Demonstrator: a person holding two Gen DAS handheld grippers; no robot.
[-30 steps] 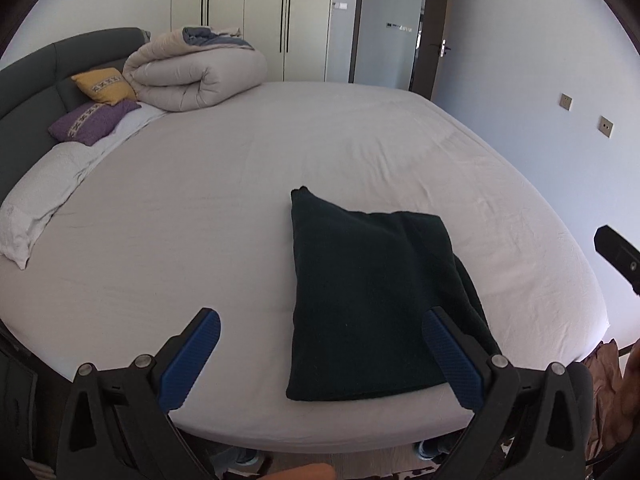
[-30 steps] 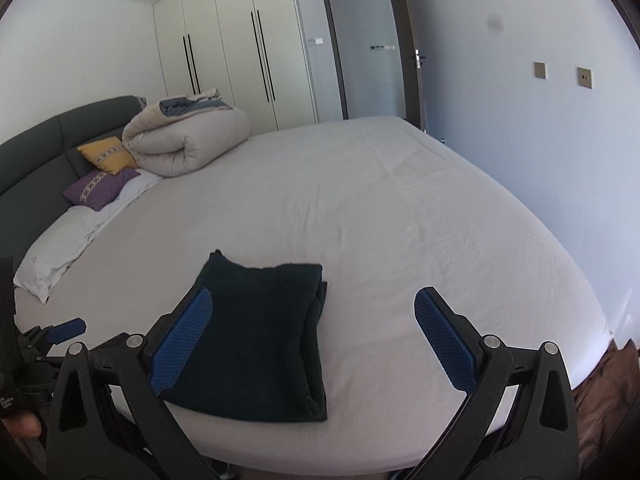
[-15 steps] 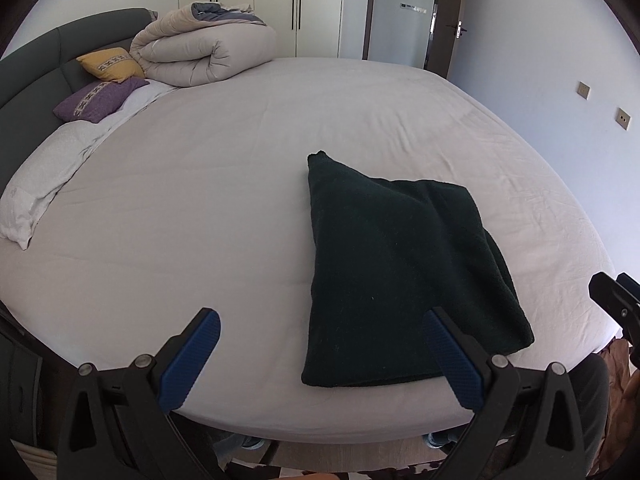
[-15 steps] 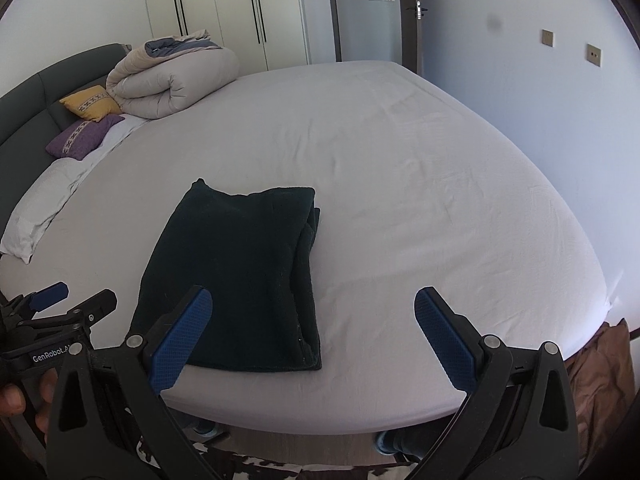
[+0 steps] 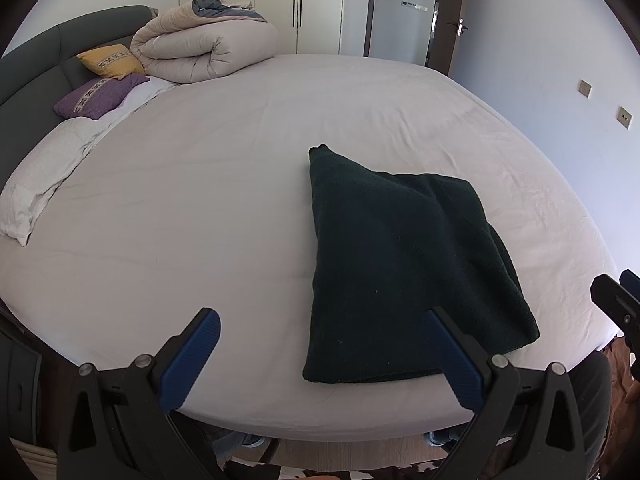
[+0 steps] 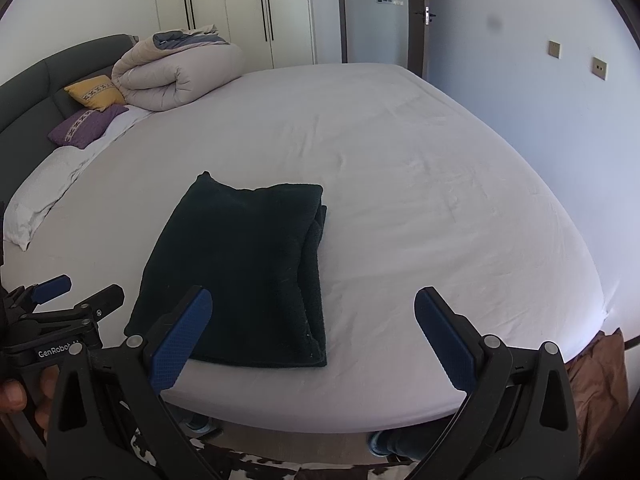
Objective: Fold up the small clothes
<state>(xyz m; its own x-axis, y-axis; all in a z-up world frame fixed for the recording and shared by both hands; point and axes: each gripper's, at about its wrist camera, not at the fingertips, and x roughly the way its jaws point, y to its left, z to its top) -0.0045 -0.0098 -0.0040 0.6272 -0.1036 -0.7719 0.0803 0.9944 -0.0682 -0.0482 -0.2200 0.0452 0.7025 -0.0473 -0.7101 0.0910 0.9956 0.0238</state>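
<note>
A dark green folded garment (image 5: 400,264) lies flat on the white bed (image 5: 200,208), close to the near edge. In the right wrist view the same garment (image 6: 244,272) shows stacked layers along its right side. My left gripper (image 5: 320,356) hovers open above the bed's near edge, its right finger over the garment's near corner. My right gripper (image 6: 314,336) is open too, its left finger over the garment's near left part. Nothing is held by either. The left gripper (image 6: 68,300) also appears at the left of the right wrist view, held by a hand (image 6: 16,396).
A rolled beige duvet (image 5: 204,52), a yellow cushion (image 5: 110,60) and a purple cushion (image 5: 100,94) lie at the dark headboard (image 5: 36,68). A white pillow (image 5: 40,184) sits at the left. Wardrobe doors (image 5: 280,0) and a door stand behind. Brown fabric (image 6: 596,376) lies off the bed's right edge.
Both grippers have risen and tilted downward, so more of the bed and the garment shows below. The garment itself has not moved. Both grippers stay open.
</note>
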